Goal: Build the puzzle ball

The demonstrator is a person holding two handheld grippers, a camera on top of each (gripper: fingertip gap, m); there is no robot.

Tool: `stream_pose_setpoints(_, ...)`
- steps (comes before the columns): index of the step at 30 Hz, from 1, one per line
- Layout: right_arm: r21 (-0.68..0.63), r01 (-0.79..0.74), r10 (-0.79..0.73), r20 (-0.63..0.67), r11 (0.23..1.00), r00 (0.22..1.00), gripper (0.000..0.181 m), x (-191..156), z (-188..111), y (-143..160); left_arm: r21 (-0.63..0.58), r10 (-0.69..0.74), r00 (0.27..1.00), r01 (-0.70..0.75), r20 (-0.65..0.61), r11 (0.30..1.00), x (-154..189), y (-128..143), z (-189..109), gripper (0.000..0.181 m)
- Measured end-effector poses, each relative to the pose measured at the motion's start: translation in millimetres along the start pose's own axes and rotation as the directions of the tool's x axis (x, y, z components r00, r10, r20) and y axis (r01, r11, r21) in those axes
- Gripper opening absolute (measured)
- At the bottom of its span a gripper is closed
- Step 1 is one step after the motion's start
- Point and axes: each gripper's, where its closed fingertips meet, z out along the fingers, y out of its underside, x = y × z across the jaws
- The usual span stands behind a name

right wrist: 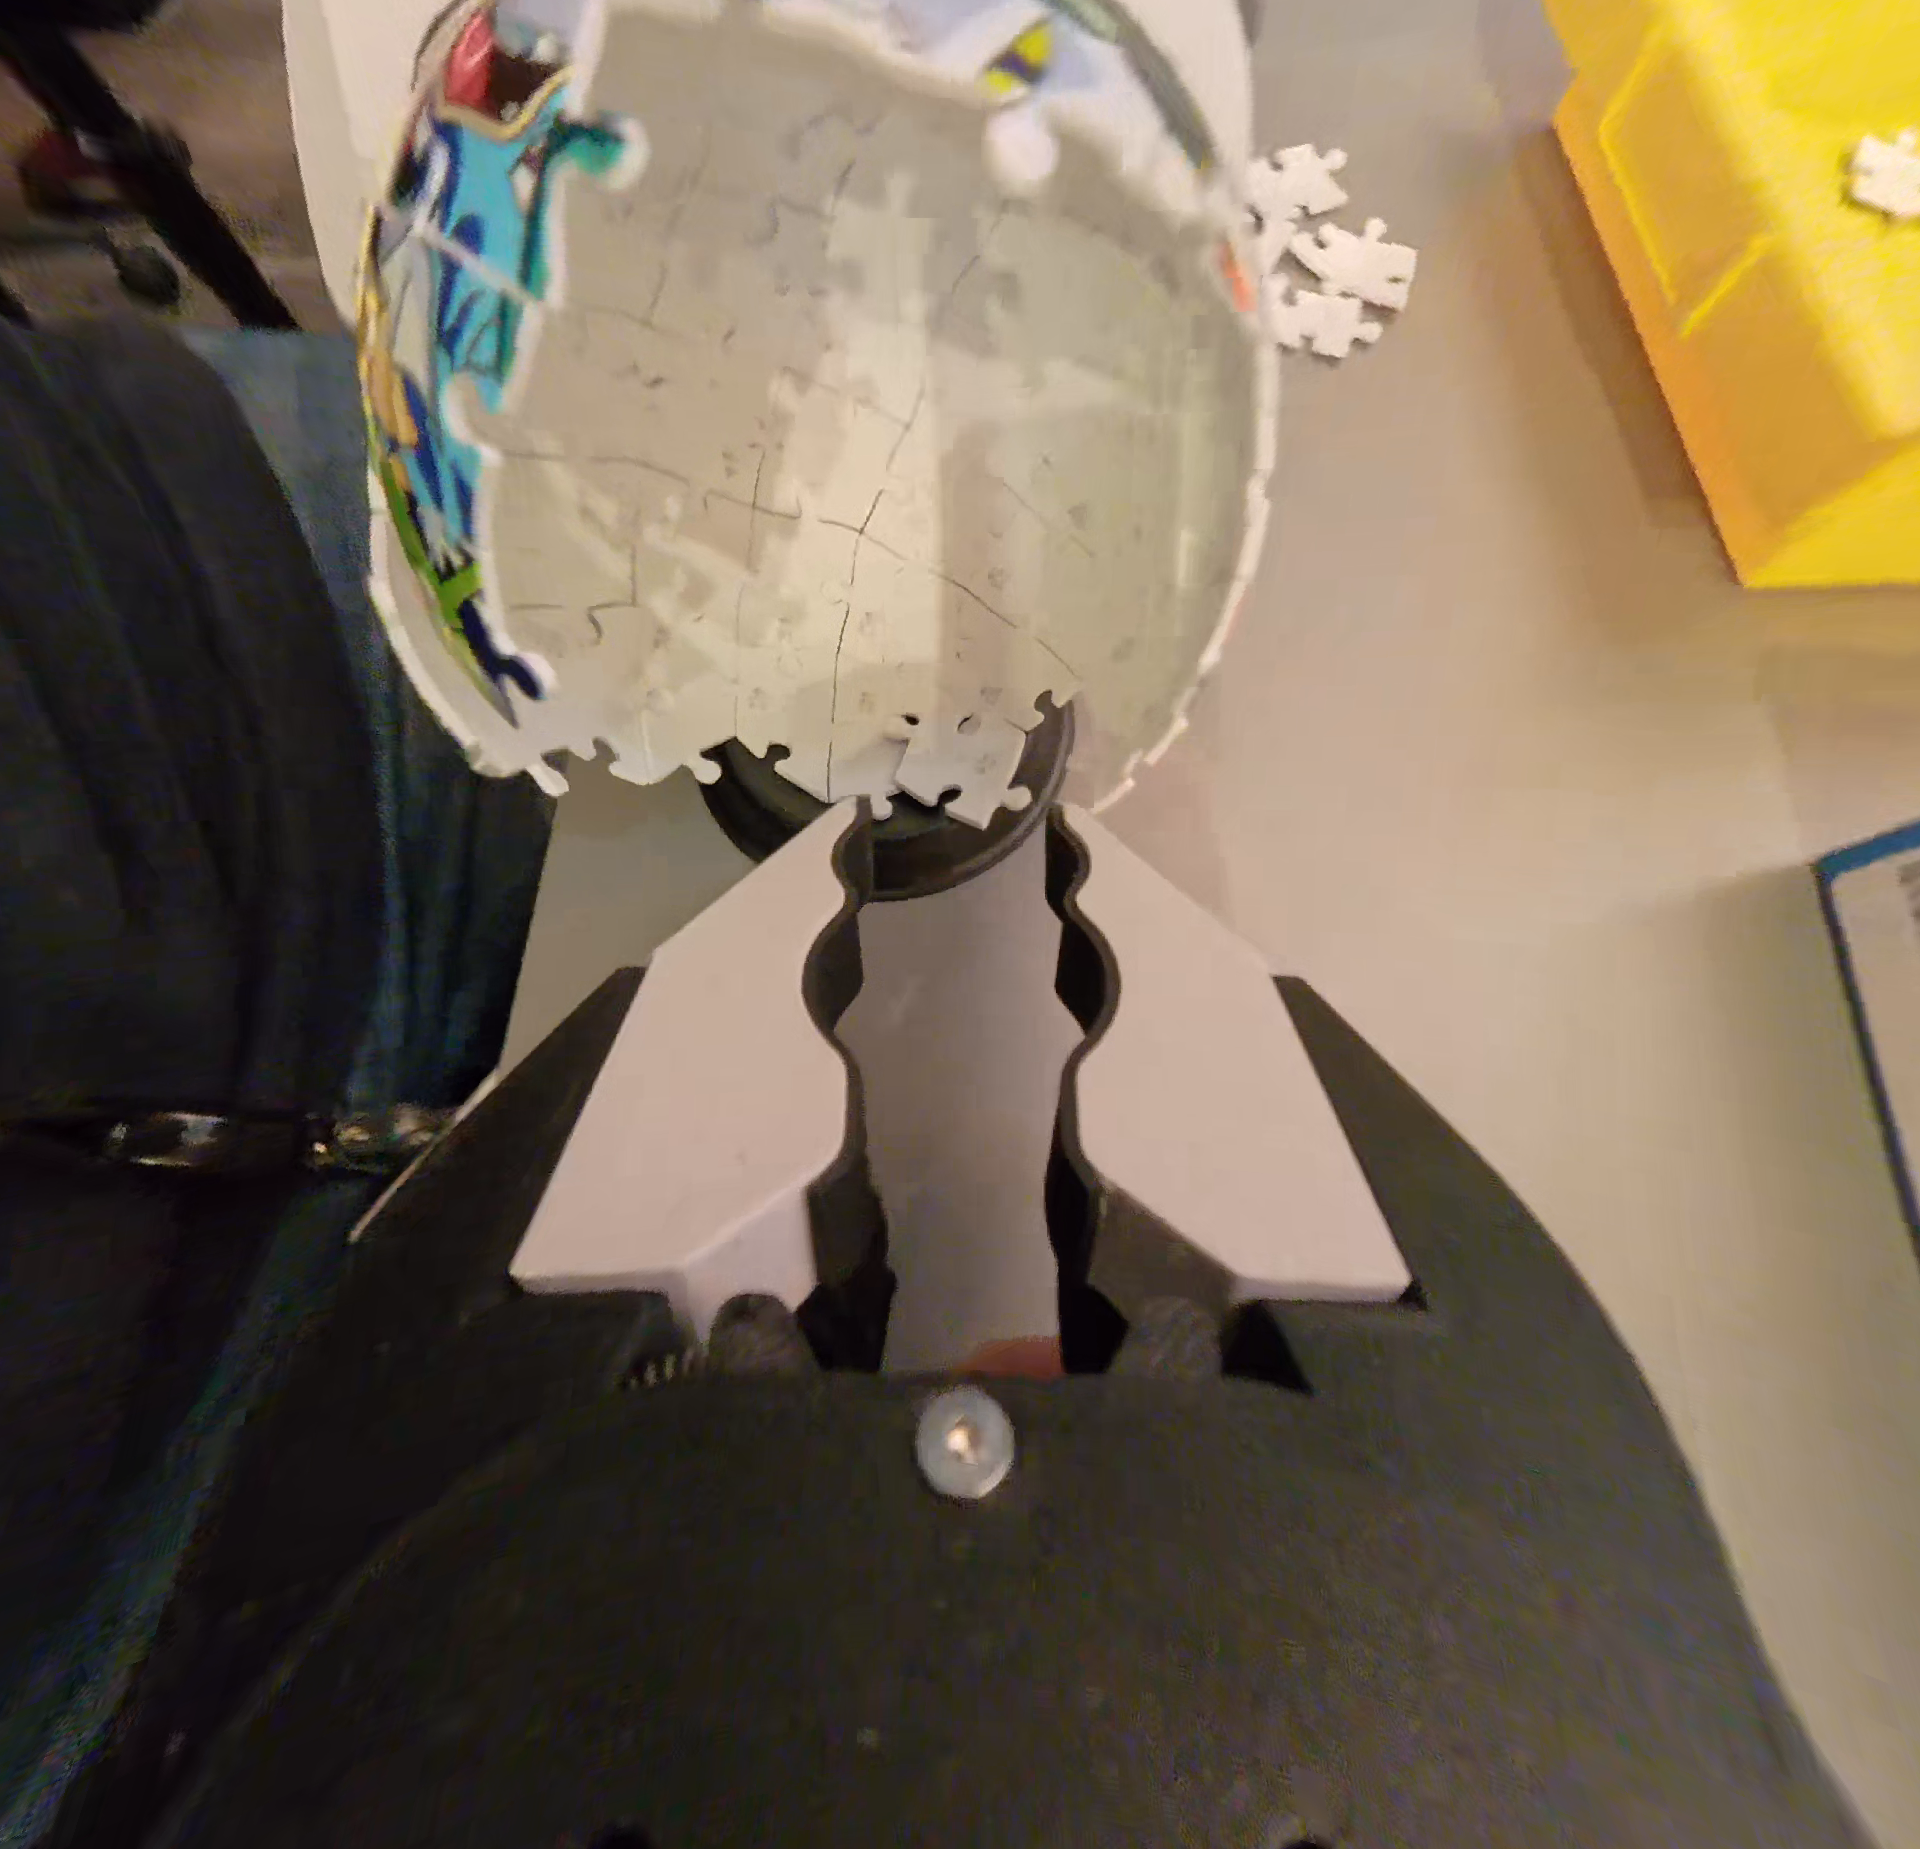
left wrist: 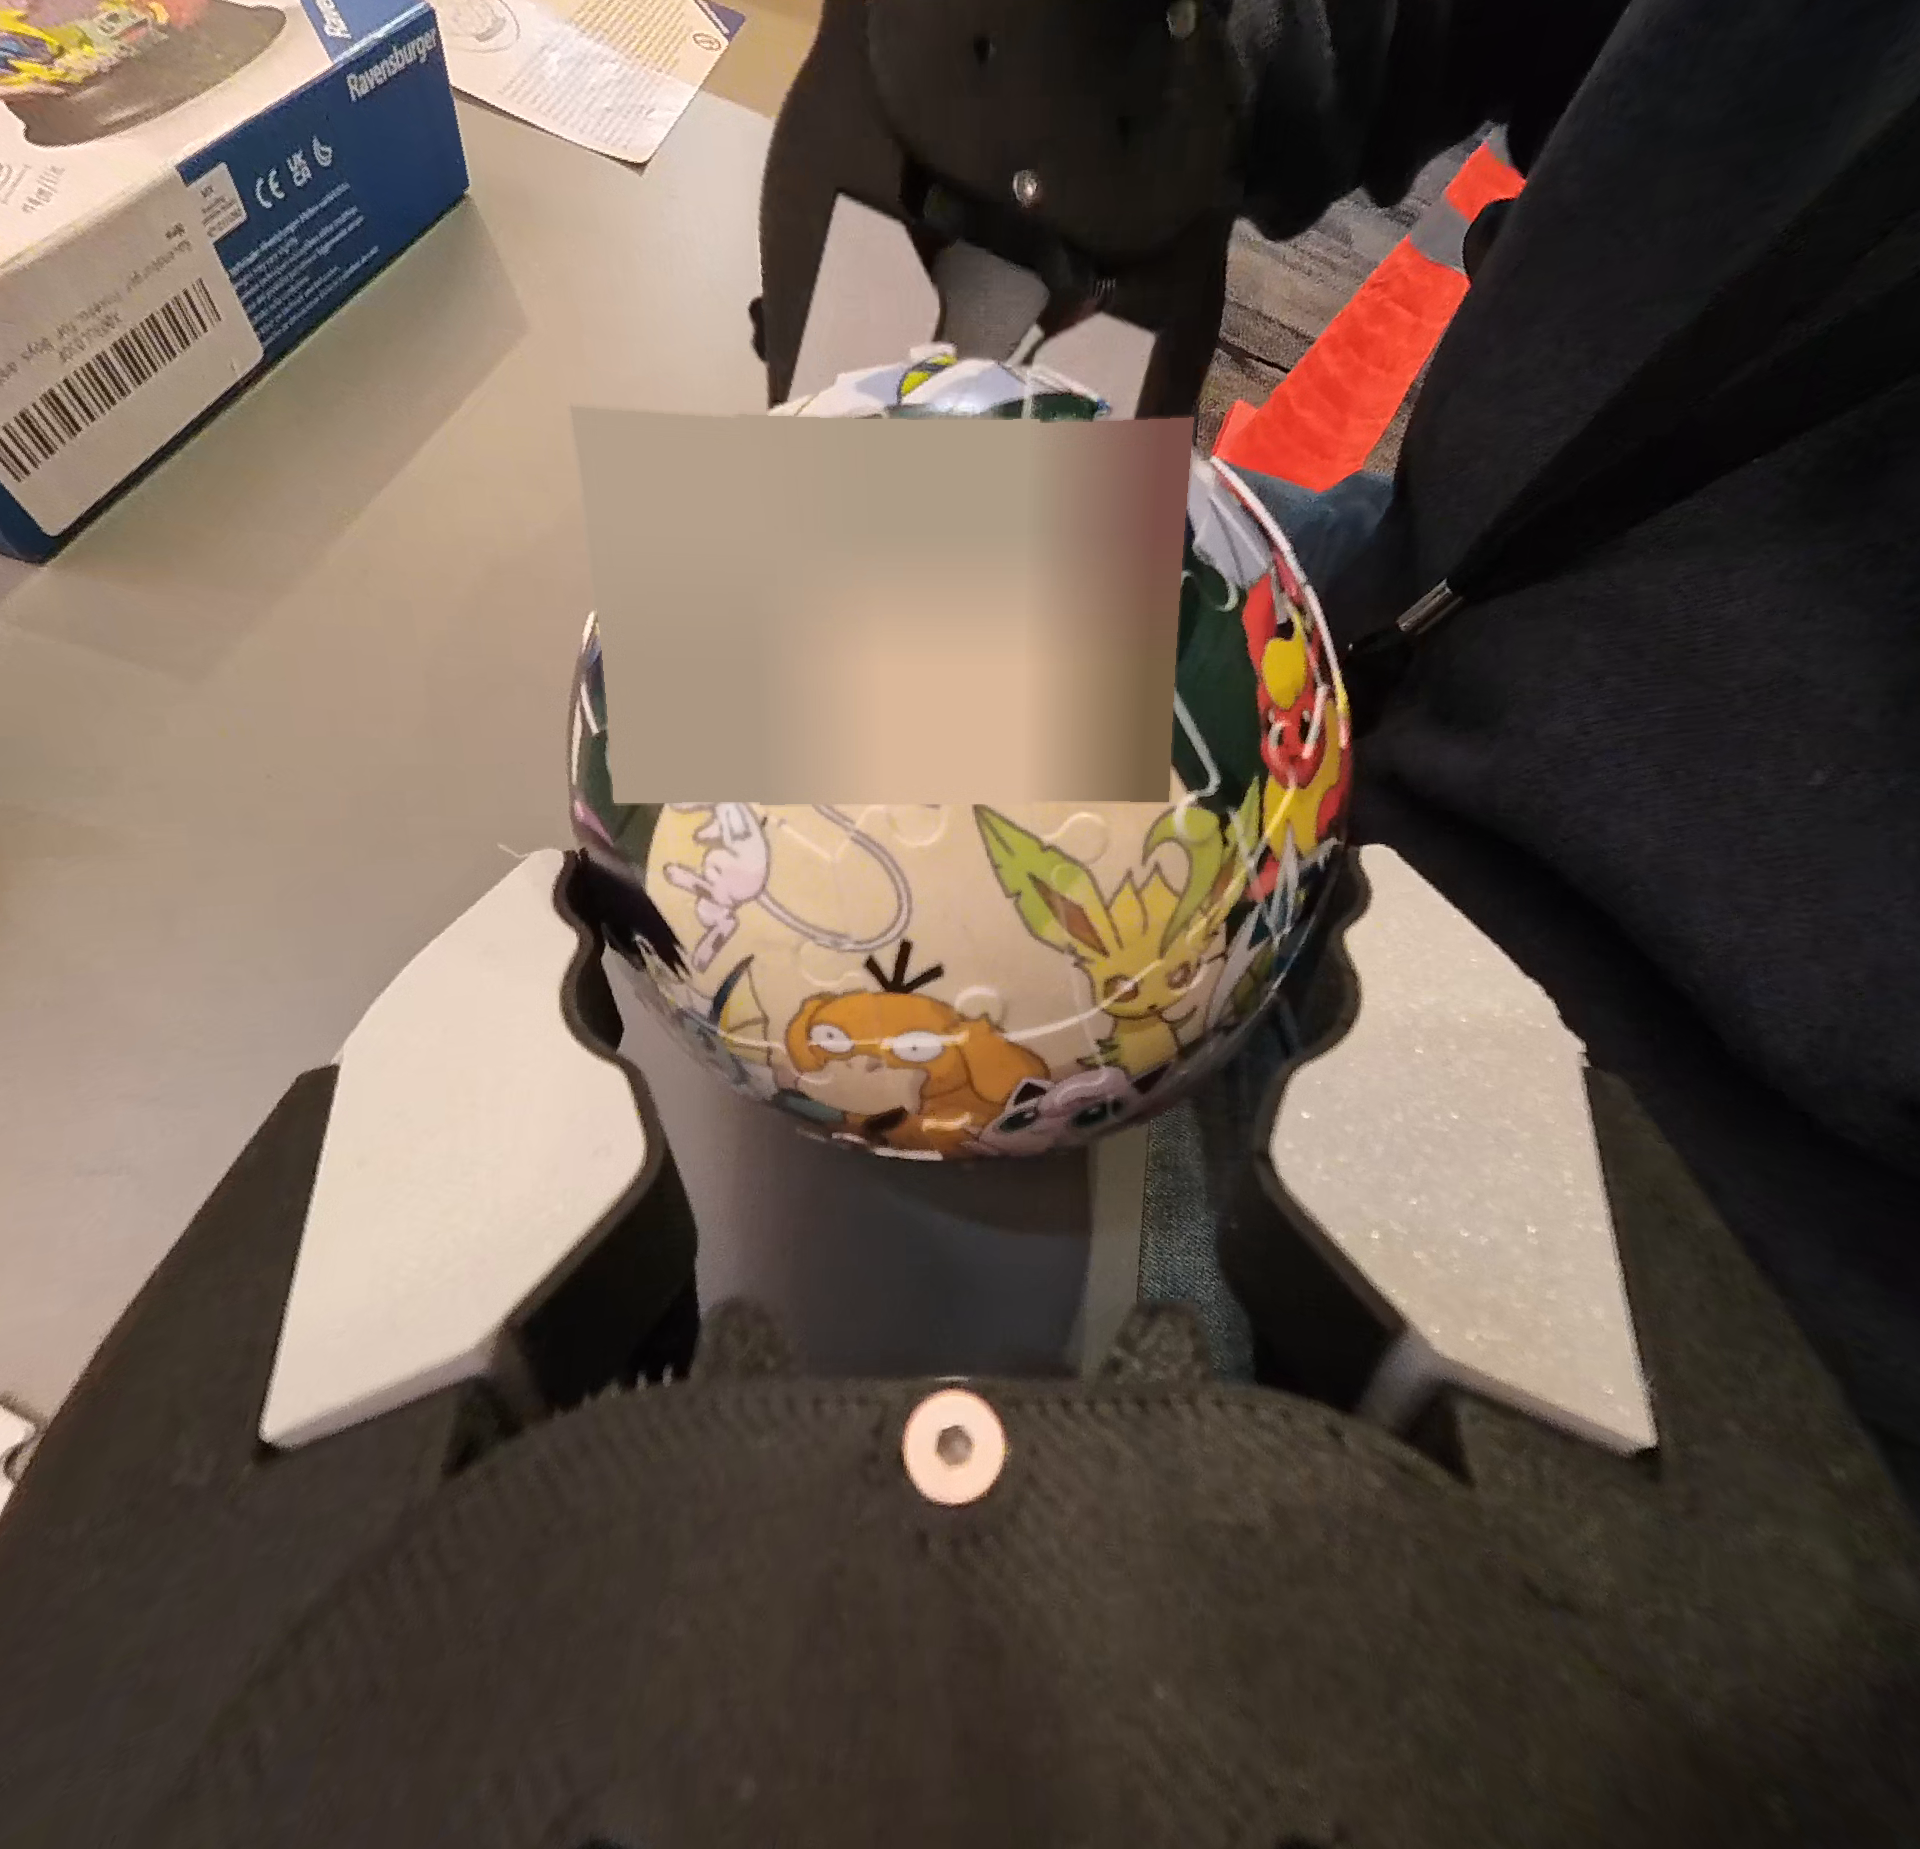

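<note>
Black ridged pads line my left jaws (left wrist: pixel 956 926), and they're spread wide and pressed on both flanks of the puzzle ball (left wrist: pixel 935 968), so that one is clamped on the ball's lower half. From that side the ball looks finished: glossy cartoon creatures on a pale yellow patch, an orange one lowest down. It sits over the near edge of the grey tabletop (left wrist: pixel 260 760), with dark clothing just to its right. Past the ball my other gripper comes in from the far side, black with two long fingers. Further back on the left there's a blue puzzle box (left wrist: pixel 312 168), and a folded instruction sheet (left wrist: pixel 613 43) behind it.

From my right jaws (right wrist: pixel 951 823) I'm looking at the open side of the ball (right wrist: pixel 831 397): the plain white inner faces of the joined pieces form a hollow shell with a jagged edge, printed colour showing along the left rim. These jaws are slightly apart with nothing between them, tips just under the shell's lower edge, near a dark round part there. A few loose white pieces (right wrist: pixel 1320 251) lie on the tabletop beyond the ball on the right, and a yellow bin (right wrist: pixel 1766 293) stands further right with another white piece inside.
</note>
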Motion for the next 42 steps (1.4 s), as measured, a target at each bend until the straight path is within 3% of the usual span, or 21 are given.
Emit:
stream_pose_setpoints(5,0.025,-0.325,0.325,0.029,0.945,0.945,0.026,2,-2,3,0.003,-0.001,1.0,0.001,-0.003,1.0,0,0,1,0.128)
stream_pose_setpoints(9,0.026,-0.469,0.469,0.01,0.883,0.883,0.028,7,9,9,0.008,-0.001,1.0,0.001,-0.004,1.0,0,0,1,0.128)
stream_pose_setpoints(17,0.035,-0.488,0.489,-0.041,0.872,0.871,0.005,10,20,4,0.016,0.009,1.0,-0.009,-0.006,1.0,1,0,1,0.128)
stream_pose_setpoints(29,0.089,-0.601,0.602,0.016,0.795,0.799,0.0,13,-3,1,0.022,0.014,1.0,-0.014,-0.01,1.0,1,1,1,0.128)
stream_pose_setpoints(37,0.18,-0.702,0.725,-0.192,0.689,0.662,0.0,36,-40,41,0.021,0.015,1.0,-0.015,-0.009,1.0,1,0,1,0.128)
stream_pose_setpoints(42,0.113,-0.665,0.66,-0.324,0.738,0.677,0.018,21,-41,60,0.021,0.019,1.0,-0.019,-0.014,1.0,1,0,3,0.128)
